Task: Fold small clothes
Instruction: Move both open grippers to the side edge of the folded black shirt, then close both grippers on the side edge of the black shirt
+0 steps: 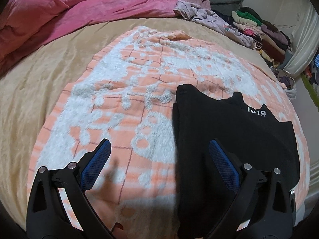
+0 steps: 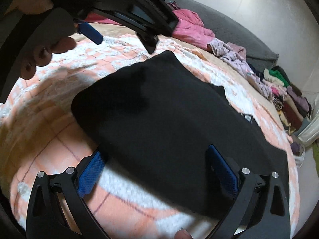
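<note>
Left wrist | one black garment (image 1: 229, 131) | one orange blanket (image 1: 139, 83) | two hand-held grippers, left (image 1: 159, 155), right (image 2: 157, 163), both wide

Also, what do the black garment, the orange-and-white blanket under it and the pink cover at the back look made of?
Black garment: matte soft knit, probably cotton jersey or fleece; no sheen, limp folds.
Orange-and-white blanket: woven checked base with raised fluffy white tufts, chenille-like.
Pink cover: smooth, slightly glossy fabric, maybe satin or velvet; highlights along its creases.
</note>
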The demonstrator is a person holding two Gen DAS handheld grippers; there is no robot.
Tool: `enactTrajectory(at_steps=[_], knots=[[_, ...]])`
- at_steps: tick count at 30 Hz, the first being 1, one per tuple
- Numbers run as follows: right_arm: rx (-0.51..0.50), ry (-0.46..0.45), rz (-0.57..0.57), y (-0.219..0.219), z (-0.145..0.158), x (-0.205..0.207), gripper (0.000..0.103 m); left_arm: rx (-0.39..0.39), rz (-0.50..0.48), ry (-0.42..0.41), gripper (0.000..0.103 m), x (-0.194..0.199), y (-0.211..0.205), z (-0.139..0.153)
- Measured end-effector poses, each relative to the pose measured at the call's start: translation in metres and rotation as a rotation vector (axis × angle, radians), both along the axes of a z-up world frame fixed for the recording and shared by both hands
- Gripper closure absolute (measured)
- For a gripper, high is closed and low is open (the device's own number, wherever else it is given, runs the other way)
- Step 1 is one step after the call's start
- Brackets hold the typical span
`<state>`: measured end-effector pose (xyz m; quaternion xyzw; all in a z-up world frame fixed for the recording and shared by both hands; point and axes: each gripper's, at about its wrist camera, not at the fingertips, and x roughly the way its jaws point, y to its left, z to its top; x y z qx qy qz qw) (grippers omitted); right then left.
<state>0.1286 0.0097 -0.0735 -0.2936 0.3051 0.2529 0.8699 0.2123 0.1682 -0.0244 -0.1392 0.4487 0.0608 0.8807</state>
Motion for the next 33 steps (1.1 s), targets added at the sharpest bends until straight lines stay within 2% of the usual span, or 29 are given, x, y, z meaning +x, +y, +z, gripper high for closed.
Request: enactTrajectory(at_steps=[2,3,4,5,7,9,12,14,18,22,33], knots=[[-0.017,-0.028,0.005,0.005,-0.001,0.001,0.007,-0.005,-0.005,0.003,0.011,0.006,-0.002,-0.001],[-0.024,-0.042,0.006,0.007,-0.001,0.002,0.01,-0.005,-0.008,0.007,0.011,0.009,-0.003,-0.002],[-0.028,-0.055,0.013,0.009,-0.001,0.002,0.016,-0.005,-0.011,0.009,0.011,0.012,-0.004,-0.003],[-0.028,-0.061,0.024,0.01,-0.001,0.001,0.028,-0.005,-0.016,0.013,0.011,0.014,-0.006,-0.004],[-0.03,-0.082,0.039,0.01,0.0,0.0,0.037,-0.007,-0.023,0.016,0.011,0.019,-0.008,-0.005],[-0.017,-0.098,0.041,0.007,0.002,-0.001,0.056,-0.007,-0.029,0.019,0.011,0.022,-0.011,-0.006],[0.058,-0.089,0.038,-0.005,0.013,0.002,0.075,-0.018,-0.036,0.02,0.011,0.026,-0.013,-0.006],[0.088,-0.092,0.042,-0.009,0.019,-0.001,0.082,-0.026,-0.039,0.024,0.011,0.028,-0.014,-0.007],[0.158,-0.089,0.033,-0.02,0.029,-0.001,0.086,-0.057,-0.056,0.032,0.011,0.032,-0.018,-0.01],[0.188,-0.09,0.035,-0.025,0.035,-0.003,0.088,-0.099,-0.073,0.036,0.011,0.034,-0.023,-0.012],[0.239,-0.094,0.026,-0.036,0.042,-0.004,0.09,-0.19,-0.126,0.056,0.053,0.041,-0.043,-0.014]])
